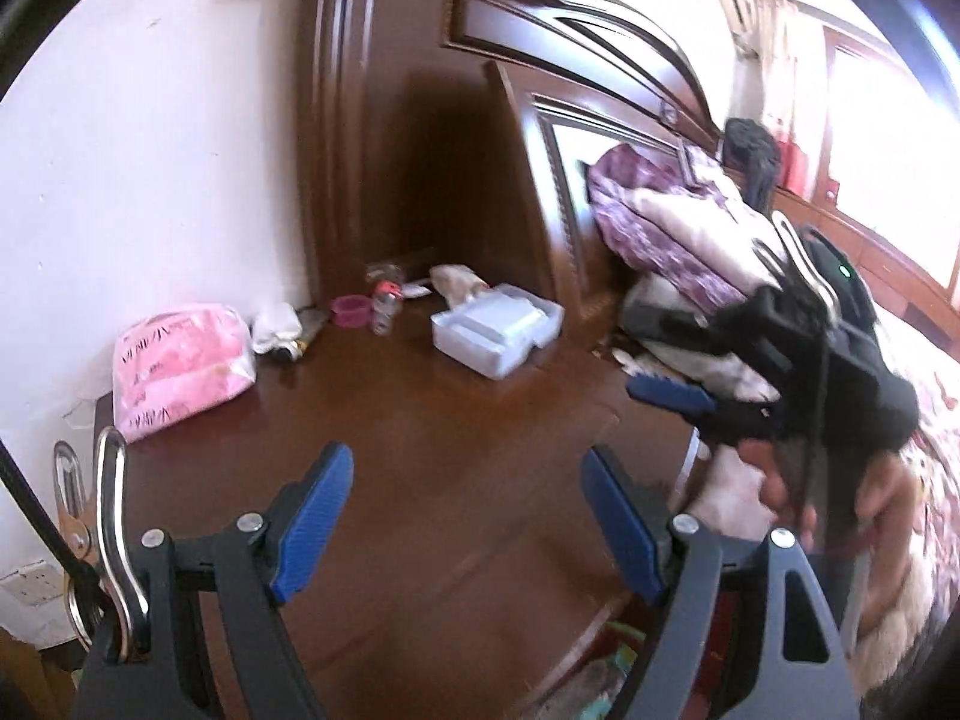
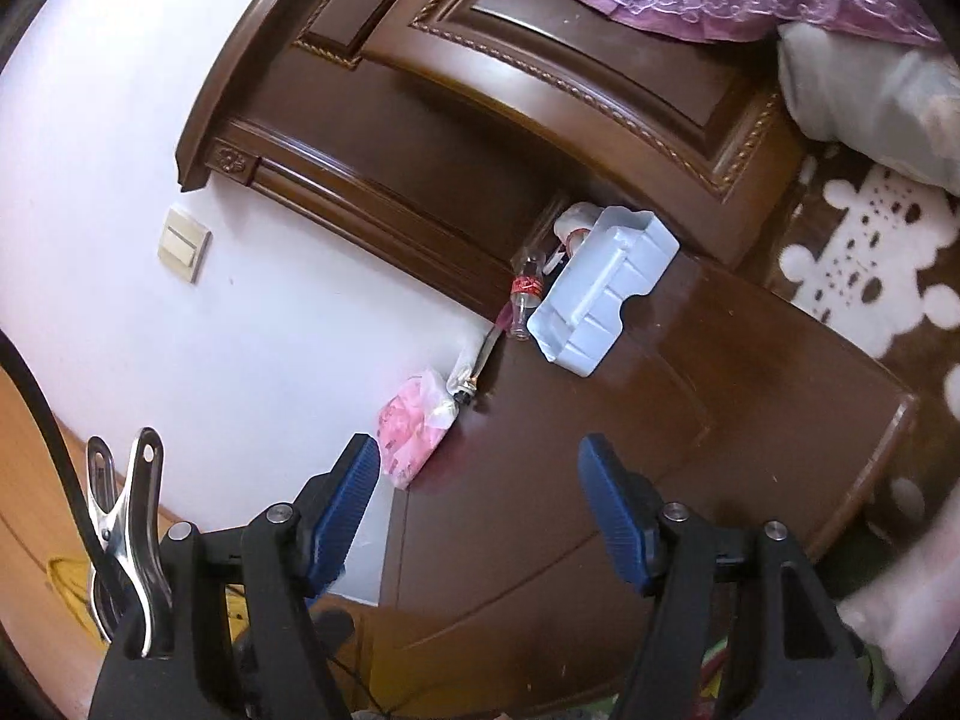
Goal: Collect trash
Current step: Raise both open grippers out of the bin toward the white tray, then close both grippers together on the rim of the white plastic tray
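While both tools hang above the dark wooden table (image 1: 420, 432), the scene reads as follows.

Left tool (image 1: 465, 516): jaws wide apart, nothing between the blue pads (image 1: 315, 516); it looks down at a slant over the bare front part of the table.

Right tool (image 2: 480, 510): jaws well apart with nothing between them; the view is rolled, so the table runs up the frame at a slant. From the left wrist view it shows at the right edge (image 1: 678, 393), held by a hand (image 1: 780, 492), blurred.

White plastic tray (image 1: 498, 327): an empty moulded packaging insert lying on the table near the headboard, open side up; in the right wrist view (image 2: 600, 294) it sits mid-frame, ahead of the right tool and well apart from it.

Clear plastic bottle (image 1: 384, 306): small, with a red band, just left of the tray against the back of the table; also seen in the right wrist view (image 2: 527, 294), touching or just beside the tray's edge.

Pink cup (image 1: 352, 311): small, just left of the bottle.

Pink printed bag (image 1: 183, 369): soft plastic pack at the table's left rear corner, against the white wall (image 1: 150, 150); in the right view (image 2: 414, 426) it lies near the left pad.

Crumpled white wrapper (image 1: 276, 327): between the pink bag and the cup, with a dark tube-like item beside it that I cannot make out.

Beige crumpled thing (image 1: 456, 285): behind the tray, too blurred to name.

Headboard (image 1: 432, 120): carved dark wood, rising behind the table.

Bedding (image 1: 672, 228): purple-and-cream quilts piled on the bed, right of the table.

Light switch (image 2: 183, 243): on the wall.
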Motion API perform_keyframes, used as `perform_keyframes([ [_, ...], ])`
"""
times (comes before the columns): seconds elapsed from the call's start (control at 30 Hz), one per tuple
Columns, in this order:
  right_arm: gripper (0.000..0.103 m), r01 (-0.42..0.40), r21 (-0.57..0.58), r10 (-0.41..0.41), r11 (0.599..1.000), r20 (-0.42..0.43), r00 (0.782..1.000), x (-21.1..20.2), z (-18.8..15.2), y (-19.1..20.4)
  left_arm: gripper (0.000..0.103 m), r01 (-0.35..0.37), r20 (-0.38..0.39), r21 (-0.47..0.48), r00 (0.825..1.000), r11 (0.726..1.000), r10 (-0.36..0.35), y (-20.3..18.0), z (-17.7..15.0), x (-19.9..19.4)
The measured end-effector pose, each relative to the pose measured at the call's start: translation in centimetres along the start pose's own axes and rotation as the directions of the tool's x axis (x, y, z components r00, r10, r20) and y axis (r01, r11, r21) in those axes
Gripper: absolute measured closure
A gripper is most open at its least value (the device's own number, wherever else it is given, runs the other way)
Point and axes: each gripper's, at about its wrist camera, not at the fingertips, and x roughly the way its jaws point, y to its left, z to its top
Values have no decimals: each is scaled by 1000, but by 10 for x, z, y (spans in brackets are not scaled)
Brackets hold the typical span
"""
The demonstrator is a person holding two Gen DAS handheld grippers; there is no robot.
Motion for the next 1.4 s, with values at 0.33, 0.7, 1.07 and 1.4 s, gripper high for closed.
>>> perform_keyframes([
  [0.33,32,75,137,-75,988,-1,997,22,19,-33,21,-53,-60,-130,997,990,46,33,37,82],
  [0.7,32,121,236,-121,964,-15,993,47,49,-48,21,-111,-87,-215,992,970,94,49,74,162],
  [1.07,32,173,202,-175,964,-6,985,96,62,-40,27,-48,-159,-297,987,954,1,66,85,229],
  [1.4,33,313,195,-301,929,-89,949,120,72,-38,44,214,-173,-382,939,899,-297,73,72,250],
])
